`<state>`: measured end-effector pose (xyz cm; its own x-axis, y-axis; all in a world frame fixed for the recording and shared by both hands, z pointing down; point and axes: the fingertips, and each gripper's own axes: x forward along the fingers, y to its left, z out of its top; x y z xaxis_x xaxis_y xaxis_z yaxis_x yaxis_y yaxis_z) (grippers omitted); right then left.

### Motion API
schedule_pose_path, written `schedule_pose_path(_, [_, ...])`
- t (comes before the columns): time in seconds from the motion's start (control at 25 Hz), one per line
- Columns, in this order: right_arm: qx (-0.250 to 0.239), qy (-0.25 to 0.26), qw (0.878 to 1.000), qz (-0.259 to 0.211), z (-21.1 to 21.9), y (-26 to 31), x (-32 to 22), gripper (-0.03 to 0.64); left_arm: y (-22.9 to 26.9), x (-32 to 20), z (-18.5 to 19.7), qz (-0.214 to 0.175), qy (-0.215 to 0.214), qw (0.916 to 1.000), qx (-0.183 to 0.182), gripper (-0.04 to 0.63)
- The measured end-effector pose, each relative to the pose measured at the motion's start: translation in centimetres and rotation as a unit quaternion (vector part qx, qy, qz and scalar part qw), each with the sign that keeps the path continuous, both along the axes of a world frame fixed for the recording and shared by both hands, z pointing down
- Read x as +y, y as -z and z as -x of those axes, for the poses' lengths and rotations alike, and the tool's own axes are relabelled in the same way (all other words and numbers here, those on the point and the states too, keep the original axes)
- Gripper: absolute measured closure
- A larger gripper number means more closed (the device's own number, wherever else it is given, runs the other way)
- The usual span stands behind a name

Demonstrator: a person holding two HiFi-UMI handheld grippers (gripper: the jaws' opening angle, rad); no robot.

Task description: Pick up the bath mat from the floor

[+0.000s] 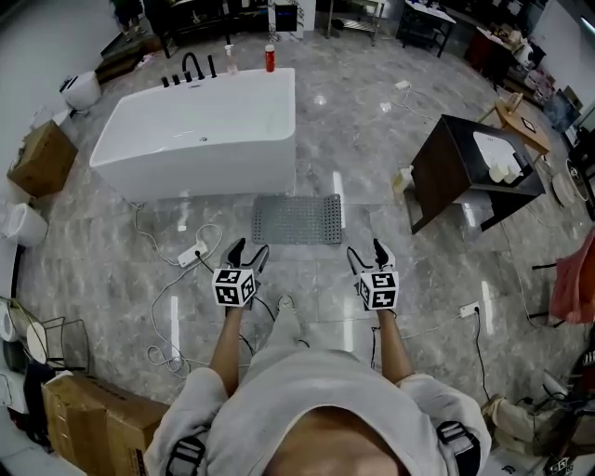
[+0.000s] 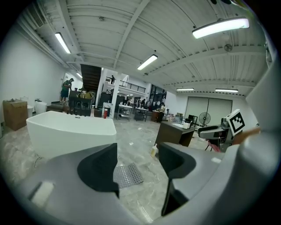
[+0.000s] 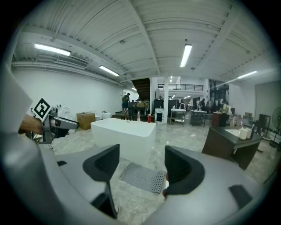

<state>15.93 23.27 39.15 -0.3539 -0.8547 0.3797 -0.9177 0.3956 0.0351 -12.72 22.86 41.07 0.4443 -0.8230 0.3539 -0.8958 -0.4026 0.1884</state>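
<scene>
We see the bath mat [image 1: 298, 219] as a grey rectangle dotted all over with small holes, lying flat and fully spread on the glossy marbled floor [image 1: 372, 139]. Its long side runs along the foot of the white bathtub [image 1: 200, 130], just beside the tub's right-hand end

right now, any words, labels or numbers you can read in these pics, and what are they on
No text can be read in any view.
Marker cubes: black and white square patterns only, no letters.
Board behind the tub: too small to read.
Red bottle on the tub rim: label too small to read.
Box left of the tub: no print legible.
</scene>
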Motion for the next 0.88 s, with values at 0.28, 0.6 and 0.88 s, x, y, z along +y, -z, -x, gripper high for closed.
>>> schedule_pose_path(0.28, [0.008,-0.016,1.0,0.002,2.1,1.3,-10.0,0.322,0.5,-10.5,1.8,0.003,-0.014,0.9999,0.008,0.295])
schedule_pose_path(0.6, [0.015,-0.028,0.999,0.003,5.3,1.2,-18.9,0.322,0.3,-20.7,4.5,0.004,-0.03,0.9995,0.009,0.295])
schedule_pose_path(0.88, [0.017,-0.045,0.999,0.019,6.1,0.3,-22.6,0.322,-0.5,-25.9,4.4,0.017,-0.055,0.9983,0.008,0.295])
